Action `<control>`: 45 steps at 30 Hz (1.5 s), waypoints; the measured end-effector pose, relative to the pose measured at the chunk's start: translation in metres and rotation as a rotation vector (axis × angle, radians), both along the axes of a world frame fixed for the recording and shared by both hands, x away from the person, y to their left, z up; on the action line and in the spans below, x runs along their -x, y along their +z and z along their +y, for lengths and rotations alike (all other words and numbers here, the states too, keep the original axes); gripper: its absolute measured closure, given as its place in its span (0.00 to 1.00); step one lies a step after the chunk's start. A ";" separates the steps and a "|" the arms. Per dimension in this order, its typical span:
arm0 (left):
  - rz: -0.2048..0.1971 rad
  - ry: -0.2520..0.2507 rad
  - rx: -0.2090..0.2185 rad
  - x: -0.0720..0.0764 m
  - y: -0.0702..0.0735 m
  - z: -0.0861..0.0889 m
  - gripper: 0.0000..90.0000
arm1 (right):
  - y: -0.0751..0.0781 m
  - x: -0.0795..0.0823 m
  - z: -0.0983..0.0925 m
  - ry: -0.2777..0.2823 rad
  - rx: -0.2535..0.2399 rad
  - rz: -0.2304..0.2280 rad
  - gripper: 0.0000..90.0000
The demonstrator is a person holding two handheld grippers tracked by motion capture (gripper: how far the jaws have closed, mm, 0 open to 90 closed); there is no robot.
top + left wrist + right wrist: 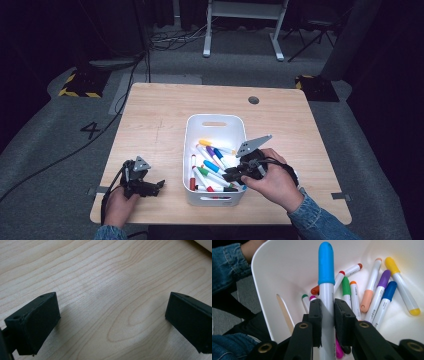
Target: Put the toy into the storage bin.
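one blue-capped marker [326,290] sits clenched in my right hand-held gripper [327,315] over the white bin [274,277]; i'd keep it upright, lower gently; left hand-held gripper [110,320] rests released on worktop [100,277]
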State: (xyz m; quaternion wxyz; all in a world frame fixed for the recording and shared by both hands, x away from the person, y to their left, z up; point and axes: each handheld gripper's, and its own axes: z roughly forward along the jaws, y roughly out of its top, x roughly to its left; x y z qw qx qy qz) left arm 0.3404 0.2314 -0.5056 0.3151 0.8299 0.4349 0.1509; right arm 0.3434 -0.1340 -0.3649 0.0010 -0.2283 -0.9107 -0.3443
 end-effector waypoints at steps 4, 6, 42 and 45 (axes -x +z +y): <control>-0.003 0.003 -0.005 0.000 0.000 0.000 0.00 | -0.003 0.002 0.006 -0.003 0.036 0.008 0.86; -0.001 0.002 -0.004 0.000 0.000 0.000 0.00 | -0.004 0.003 0.009 -0.008 0.059 0.012 0.86; -0.005 -0.004 -0.007 0.000 0.000 0.000 0.00 | 0.023 -0.007 -0.061 -0.126 -0.136 -0.216 0.33; -0.005 -0.004 -0.007 0.000 0.000 0.000 0.00 | 0.023 -0.010 -0.075 -0.162 -0.117 -0.204 0.31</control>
